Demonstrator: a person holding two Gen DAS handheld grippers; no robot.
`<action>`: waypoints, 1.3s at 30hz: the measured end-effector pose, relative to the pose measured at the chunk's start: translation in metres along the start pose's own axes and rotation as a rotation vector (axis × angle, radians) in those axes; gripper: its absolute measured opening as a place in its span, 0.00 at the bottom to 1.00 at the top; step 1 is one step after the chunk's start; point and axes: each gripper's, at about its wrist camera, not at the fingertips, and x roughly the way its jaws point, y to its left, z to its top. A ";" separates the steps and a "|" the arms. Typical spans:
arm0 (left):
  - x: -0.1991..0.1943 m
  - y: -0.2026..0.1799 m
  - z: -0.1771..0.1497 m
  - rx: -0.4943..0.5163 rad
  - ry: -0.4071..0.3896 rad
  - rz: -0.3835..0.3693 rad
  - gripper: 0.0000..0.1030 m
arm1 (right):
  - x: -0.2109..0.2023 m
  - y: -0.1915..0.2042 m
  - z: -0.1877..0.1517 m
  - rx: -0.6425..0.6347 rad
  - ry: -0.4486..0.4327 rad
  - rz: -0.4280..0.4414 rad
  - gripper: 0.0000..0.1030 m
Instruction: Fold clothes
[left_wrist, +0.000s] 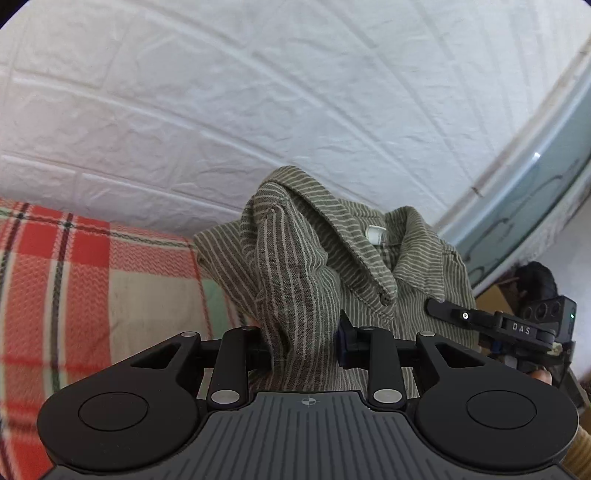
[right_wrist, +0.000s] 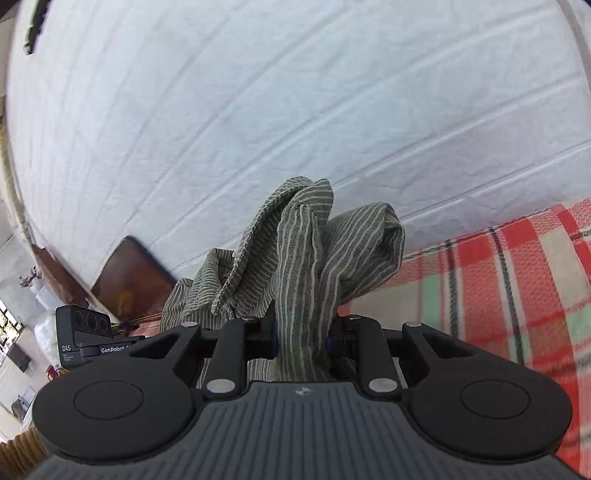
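Because a shirt folds cleanly only once it hangs flat, the striped shirt is held up in the air in front of the white brick-pattern wall, above the red plaid blanket. The left gripper has its fingers pinched narrowly on a bunch of cloth beside the collar. The right gripper, fingers likewise nearly closed, clamps a gathered fold opposite, probably so the garment can spread between them.

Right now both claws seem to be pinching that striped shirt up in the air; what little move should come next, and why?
Probably draw the left gripper and right gripper apart: the striped shirt hangs bunched between them above the plaid blanket, so spreading it should come before folding.
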 end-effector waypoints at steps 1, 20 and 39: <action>0.013 0.011 0.000 -0.022 0.014 0.017 0.30 | 0.012 -0.010 -0.001 0.013 0.006 -0.013 0.27; -0.021 0.008 0.012 0.012 -0.093 -0.082 0.69 | 0.035 0.000 0.021 -0.077 -0.121 -0.183 0.21; -0.009 0.004 0.010 -0.029 -0.150 0.004 0.72 | 0.033 0.033 0.001 -0.261 -0.115 -0.283 0.10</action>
